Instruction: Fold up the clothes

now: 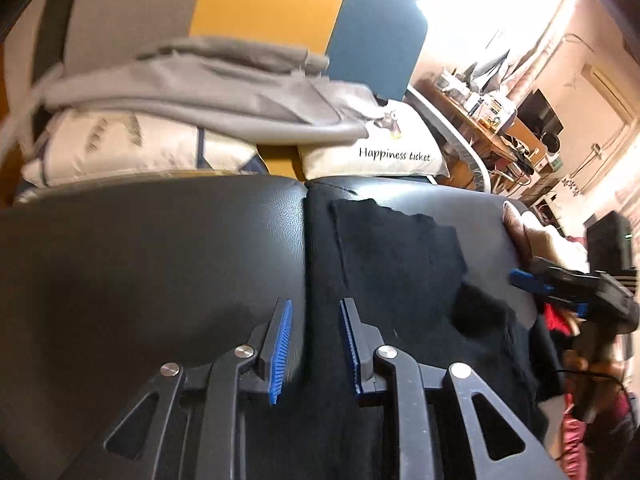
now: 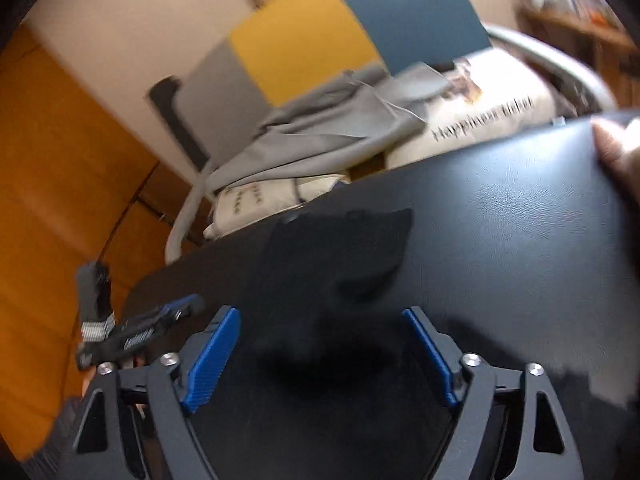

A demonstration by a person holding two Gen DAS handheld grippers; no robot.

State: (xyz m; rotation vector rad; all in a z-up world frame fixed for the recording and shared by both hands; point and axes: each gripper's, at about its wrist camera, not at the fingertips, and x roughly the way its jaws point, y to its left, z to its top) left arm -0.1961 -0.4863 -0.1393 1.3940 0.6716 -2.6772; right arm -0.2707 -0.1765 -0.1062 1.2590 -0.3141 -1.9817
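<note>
Black garment (image 1: 400,264) lies flat on black sofa (image 1: 160,248). Your left claw (image 1: 316,344) part open, empty; right claw (image 2: 320,352) wide open, empty. Risk: black-on-black hides edges; you pinch upholstery or one layer only.

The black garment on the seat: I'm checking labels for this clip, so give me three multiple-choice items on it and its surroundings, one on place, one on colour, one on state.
1. Where does the black garment lie?
A. on the black leather seat
B. on the pillows
C. on the desk

2. What colour are the pads of the left gripper?
A. red
B. blue
C. white

3. How do the jaws of the right gripper stand?
A. shut on cloth
B. shut, empty
C. open

Answers:
1 A, the cloth is spread on the leather.
2 B, ribbed blue pads line both fingers.
3 C, a wide gap shows between the pads, which clamp nothing.
</note>
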